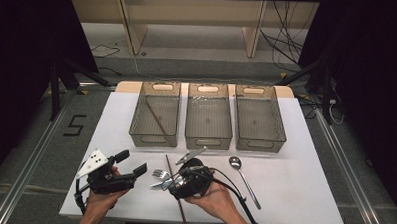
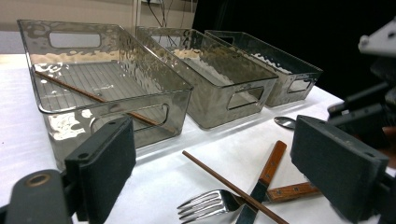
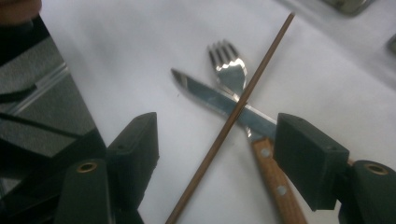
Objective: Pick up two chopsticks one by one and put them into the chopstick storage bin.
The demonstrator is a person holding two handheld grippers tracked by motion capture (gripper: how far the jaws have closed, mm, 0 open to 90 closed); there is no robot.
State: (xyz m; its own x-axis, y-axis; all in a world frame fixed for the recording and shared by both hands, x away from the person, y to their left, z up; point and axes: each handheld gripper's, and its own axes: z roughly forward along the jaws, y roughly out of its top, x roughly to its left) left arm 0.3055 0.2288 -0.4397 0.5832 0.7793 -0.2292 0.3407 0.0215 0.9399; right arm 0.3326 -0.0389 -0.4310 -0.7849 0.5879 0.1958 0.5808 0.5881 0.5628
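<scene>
Wooden chopstick (image 3: 223, 133) is lying crossed over the knife (image 3: 243, 121) and fork (image 3: 229, 65) on the white table (image 1: 294, 190), at six o'clock from the middle bin (image 1: 209, 117). You are holding your right gripper (image 3: 217, 154) over it, jaws apart and touching nothing. Your left gripper (image 1: 137, 162), at nine o'clock, is also gaping empty.

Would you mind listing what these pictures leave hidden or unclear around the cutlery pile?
- Fork: its handle is hidden under the knife in the right gripper view.
- Chopstick: its lower end is cut off by the bottom edge there.
- High view: the right gripper covers where the pile crosses.
- Spoon: its handle is hidden behind the far gripper in the left gripper view.
</scene>
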